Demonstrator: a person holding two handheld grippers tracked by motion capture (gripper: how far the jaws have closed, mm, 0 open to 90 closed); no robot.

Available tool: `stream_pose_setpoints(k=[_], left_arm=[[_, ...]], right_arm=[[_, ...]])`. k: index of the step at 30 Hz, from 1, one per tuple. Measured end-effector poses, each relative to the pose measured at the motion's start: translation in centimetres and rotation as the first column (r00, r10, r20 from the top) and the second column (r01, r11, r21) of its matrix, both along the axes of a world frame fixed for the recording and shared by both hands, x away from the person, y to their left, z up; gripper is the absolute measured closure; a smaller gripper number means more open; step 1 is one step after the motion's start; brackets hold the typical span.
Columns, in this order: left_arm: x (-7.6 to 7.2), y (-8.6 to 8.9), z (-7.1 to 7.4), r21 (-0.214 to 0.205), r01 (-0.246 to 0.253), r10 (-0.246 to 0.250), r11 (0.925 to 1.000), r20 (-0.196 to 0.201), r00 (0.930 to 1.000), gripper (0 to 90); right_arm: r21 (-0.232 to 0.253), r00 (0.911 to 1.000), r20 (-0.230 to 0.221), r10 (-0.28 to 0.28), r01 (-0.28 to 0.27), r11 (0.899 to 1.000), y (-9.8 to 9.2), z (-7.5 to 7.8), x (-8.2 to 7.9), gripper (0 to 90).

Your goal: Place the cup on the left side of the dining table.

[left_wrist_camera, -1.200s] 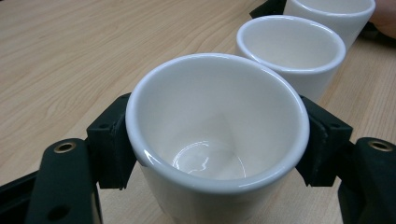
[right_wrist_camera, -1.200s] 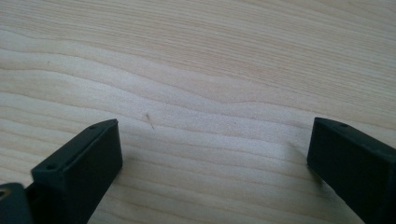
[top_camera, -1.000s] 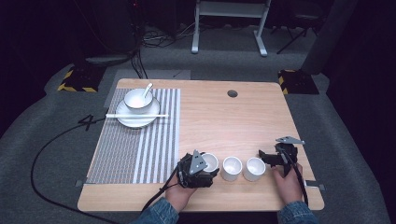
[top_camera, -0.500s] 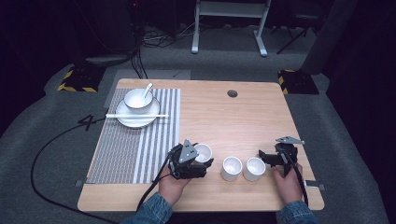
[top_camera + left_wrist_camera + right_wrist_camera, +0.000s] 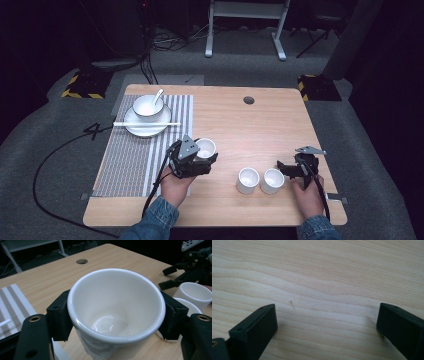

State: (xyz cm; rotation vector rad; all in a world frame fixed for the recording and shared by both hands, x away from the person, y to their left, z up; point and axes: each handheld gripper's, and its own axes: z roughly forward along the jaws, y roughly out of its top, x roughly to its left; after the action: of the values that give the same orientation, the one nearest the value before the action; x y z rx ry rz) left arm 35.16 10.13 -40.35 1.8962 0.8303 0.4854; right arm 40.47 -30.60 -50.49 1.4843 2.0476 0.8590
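We hold the left hand-held gripper [image 5: 201, 159] pinched on a white cup [image 5: 116, 312], one black jaw pressed on each side of its round wall. The cup is smooth, shiny and empty, and it tips a little toward us. It sits up off the bench [image 5: 250, 125], near the middle of the front half, just beside the striped mat [image 5: 130, 160]. The mat lies along the left side of the bench, and at its far end a plate [image 5: 145, 127] holds a bowl [image 5: 147, 106] with a spoon. We think the cup may go to the mat, which lies to the left of it. Our right hand-held gripper [image 5: 289, 166] is spread wide and holds nothing, over bare pale wood near the front right corner. Two more white cups [image 5: 260, 180] stand side by side just left of it
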Motion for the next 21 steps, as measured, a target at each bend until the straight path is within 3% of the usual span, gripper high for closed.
stream_pose_setpoints(k=[7,11,21], left_arm=[[1.2,1.6,0.7,-0.021,-0.047,0.047,0.9987,-0.001,0.9989,27.6],[1.7,2.5,1.4,-0.010,-0.069,0.069,0.9976,0.018,0.9974,27.6],[3.0,4.2,2.6,-0.005,-0.149,0.149,0.9888,0.066,0.9866,27.6]], right_arm=[[0.000,1.0000,0.000,0.000,0.000,1.000,0.0,0.0,0.0,3.1],[0.000,1.0000,0.000,0.000,0.000,1.000,0.0,0.0,0.0,3.1],[0.000,1.0000,0.000,0.000,0.000,1.000,0.0,0.0,0.0,3.1]])
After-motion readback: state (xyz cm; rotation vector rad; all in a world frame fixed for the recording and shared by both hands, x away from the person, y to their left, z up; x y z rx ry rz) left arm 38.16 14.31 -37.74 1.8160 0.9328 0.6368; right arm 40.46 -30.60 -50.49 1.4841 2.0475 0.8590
